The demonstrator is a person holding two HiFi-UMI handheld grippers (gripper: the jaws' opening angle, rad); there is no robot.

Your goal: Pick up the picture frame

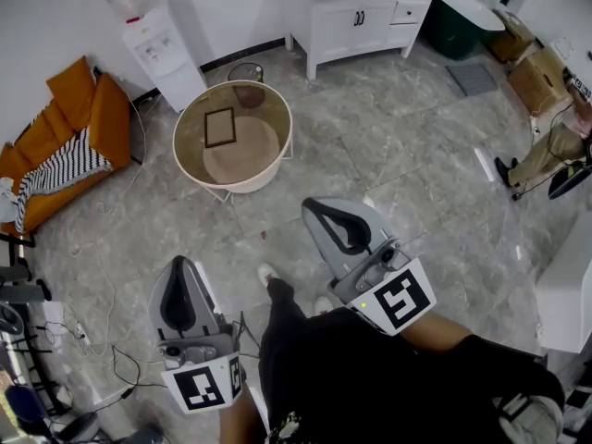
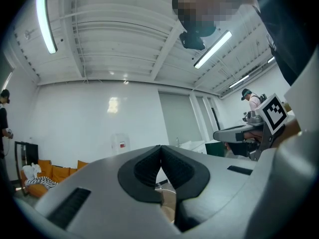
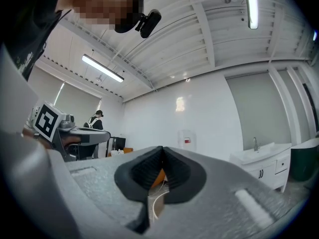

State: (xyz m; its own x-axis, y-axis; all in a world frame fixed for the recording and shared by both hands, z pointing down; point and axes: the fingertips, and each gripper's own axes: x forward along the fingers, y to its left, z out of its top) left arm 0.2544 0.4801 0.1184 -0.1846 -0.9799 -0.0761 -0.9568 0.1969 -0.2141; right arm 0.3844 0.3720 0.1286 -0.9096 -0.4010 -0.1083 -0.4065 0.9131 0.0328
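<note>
The left tool and the right tool are both shut and empty. The picture frame lies flat on the round surface, far ahead. The person should walk closer, then open one tool wide.

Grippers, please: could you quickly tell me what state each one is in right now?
Left gripper: closed, holding nothing.
Right gripper: closed, holding nothing.

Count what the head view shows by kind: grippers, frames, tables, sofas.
Grippers: 2 (left gripper, right gripper)
Frame: 1
Table: 1
Sofa: 1
Total: 5
</note>
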